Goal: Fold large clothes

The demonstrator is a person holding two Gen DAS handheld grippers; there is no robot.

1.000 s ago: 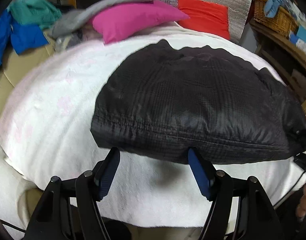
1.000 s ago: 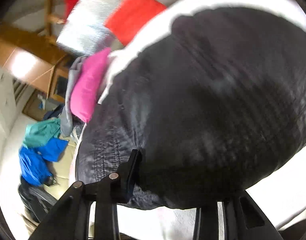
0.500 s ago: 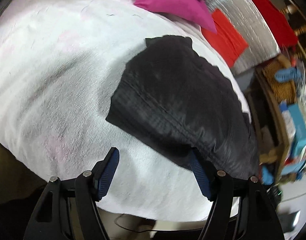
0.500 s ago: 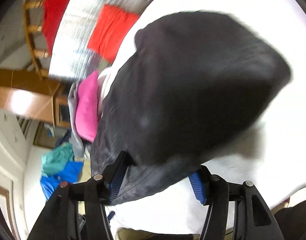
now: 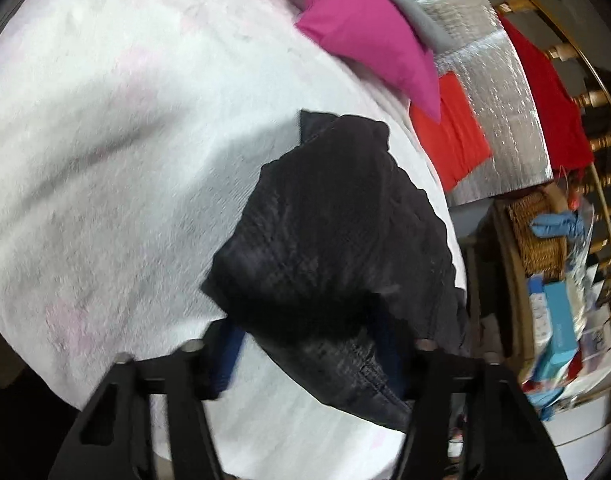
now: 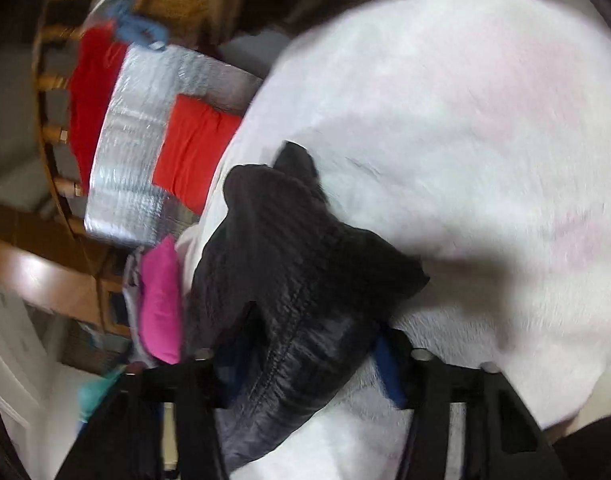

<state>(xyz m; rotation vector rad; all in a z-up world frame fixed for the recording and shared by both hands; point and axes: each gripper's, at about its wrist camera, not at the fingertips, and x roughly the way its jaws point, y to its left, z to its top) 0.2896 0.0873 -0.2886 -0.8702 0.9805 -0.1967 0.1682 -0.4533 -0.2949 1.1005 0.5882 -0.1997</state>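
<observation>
While both grippers' fingers (image 5: 225, 354) seemingly pinch the black jacket (image 5: 333, 232), pink cushion (image 5: 369, 40) and red cushion (image 5: 449, 136) lie beyond.

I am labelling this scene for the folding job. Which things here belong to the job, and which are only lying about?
Belonging to the job:
- black quilted jacket
- left gripper
- right gripper
- white fluffy blanket under the jacket

Lying about:
- pink pillow
- red cloth
- silver foil mat
- wicker basket

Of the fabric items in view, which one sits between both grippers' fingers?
The black jacket on the white blanket; the pink cushion and red cloth lie at the far edge, clear of both grippers.
</observation>
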